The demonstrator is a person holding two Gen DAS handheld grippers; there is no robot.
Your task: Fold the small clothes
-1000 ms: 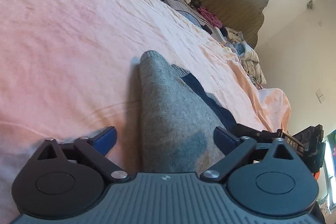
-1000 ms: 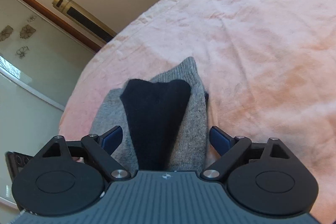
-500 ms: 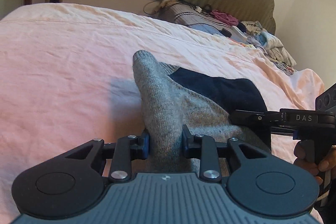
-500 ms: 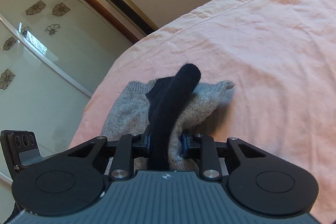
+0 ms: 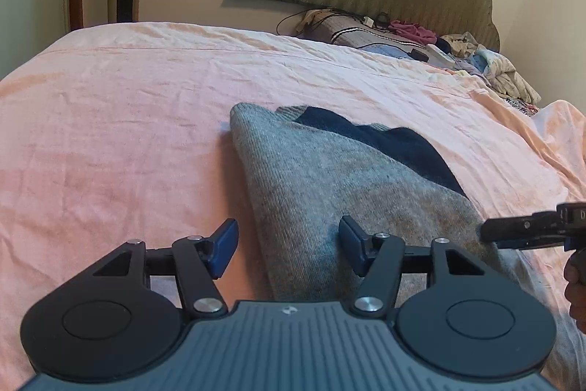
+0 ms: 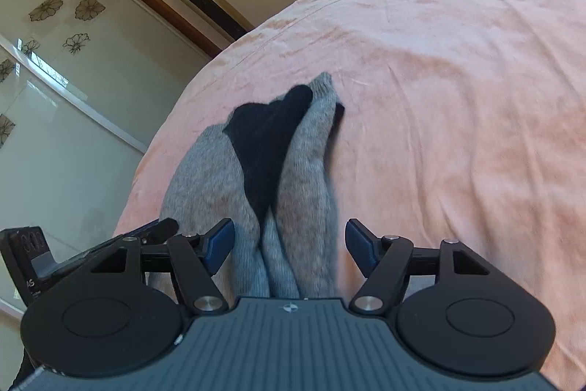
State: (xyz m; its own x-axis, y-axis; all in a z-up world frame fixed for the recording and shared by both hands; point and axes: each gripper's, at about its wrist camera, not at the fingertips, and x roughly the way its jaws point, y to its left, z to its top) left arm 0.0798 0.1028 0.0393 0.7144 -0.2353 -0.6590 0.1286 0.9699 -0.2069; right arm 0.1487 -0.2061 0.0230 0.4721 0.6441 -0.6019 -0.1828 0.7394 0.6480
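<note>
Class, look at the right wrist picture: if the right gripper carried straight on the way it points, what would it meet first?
Most likely the grey sock, already lying between the opening, non-gripping jaws of the right gripper; beyond it, the pink bedsheet.

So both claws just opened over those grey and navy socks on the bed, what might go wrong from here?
1. The jaws of the left gripper and right gripper are opening and nothing pins the grey socks, so the fold may spring apart.
2. The navy toe bunches up in a ridge, so the bundle may end lumpy.
3. The two grippers are close together and may bump.
</note>
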